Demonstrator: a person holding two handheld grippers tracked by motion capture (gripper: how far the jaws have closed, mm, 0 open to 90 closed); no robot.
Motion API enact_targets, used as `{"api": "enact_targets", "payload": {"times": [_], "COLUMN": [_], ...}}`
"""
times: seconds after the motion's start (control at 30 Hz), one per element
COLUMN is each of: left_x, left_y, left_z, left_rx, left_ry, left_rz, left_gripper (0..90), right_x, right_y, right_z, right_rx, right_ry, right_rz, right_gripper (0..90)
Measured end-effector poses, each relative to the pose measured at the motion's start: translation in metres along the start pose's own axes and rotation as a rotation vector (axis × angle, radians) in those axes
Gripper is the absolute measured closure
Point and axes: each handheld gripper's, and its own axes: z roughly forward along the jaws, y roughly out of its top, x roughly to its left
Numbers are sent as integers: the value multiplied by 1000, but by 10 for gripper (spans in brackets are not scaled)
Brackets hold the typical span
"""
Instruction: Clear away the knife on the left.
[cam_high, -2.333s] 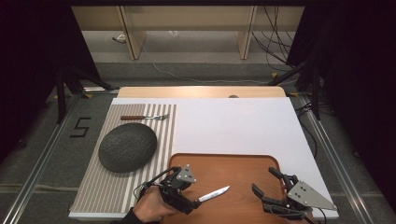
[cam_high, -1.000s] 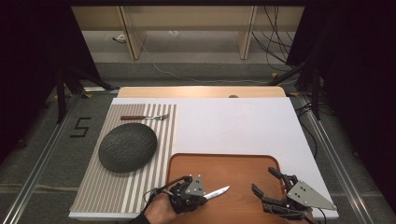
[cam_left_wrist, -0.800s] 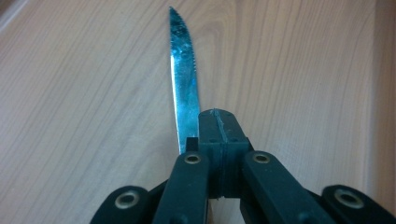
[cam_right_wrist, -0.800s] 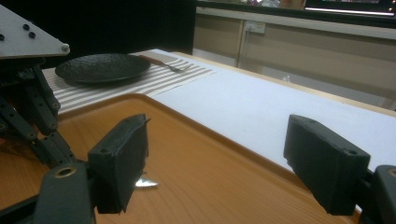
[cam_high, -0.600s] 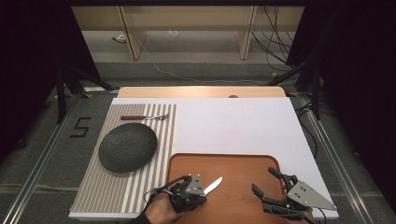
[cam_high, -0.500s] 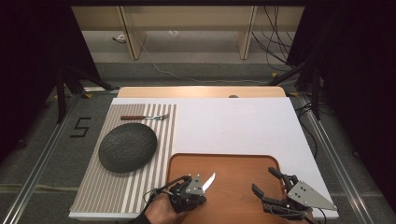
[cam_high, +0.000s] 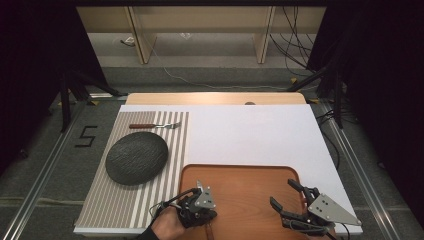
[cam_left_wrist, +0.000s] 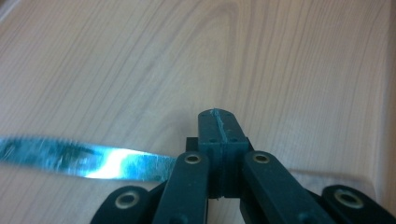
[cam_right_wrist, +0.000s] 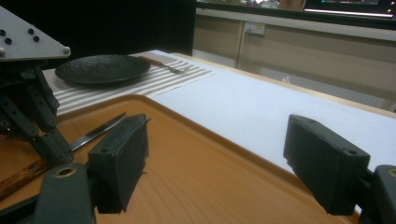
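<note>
The table, covered by a white sheet, takes up the middle of the high view. A striped placemat lies along its left side, and a wooden tray sits at the lower centre, its left edge touching the mat.

On the placemat, left of centre in the high view, rests a dark round plate. Just above it, towards the upper left of the mat, lies a fork with a brown handle, its tines pointing right.

At the bottom of the high view, the left gripper sits over the tray's lower left corner, with a hand behind it. In the left gripper view its jaws are pressed together on a knife, whose shiny blade runs out to the left of that frame over the tray's wood grain. In the right gripper view the knife shows at the left, its blade low over the tray and its brown handle towards the bottom left corner.

The right gripper is at the lower right of the high view, over the tray's right part. Its jaws stand wide apart with nothing between them.
</note>
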Motion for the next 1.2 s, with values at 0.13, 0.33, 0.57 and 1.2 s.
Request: {"api": "enact_targets", "payload": {"times": [0.13, 0.33, 0.57, 1.2], "left_x": [2, 5, 9, 21], "left_y": [-3, -9, -15, -31], "left_z": [-3, -8, -14, -29], "left_rx": [9, 17, 29, 62], "left_ry": [-7, -20, -12, -32], "left_rz": [4, -3, -13, -55], "left_gripper": [897, 897, 897, 897], "right_x": [0, 0, 0, 0], "right_y": [0, 0, 0, 0], "right_z": [0, 0, 0, 0], "right_rx": [0, -1, 0, 0], "right_ry": [-1, 0, 0, 0], "right_rz": [0, -1, 0, -1], "right_gripper": [231, 231, 231, 231]}}
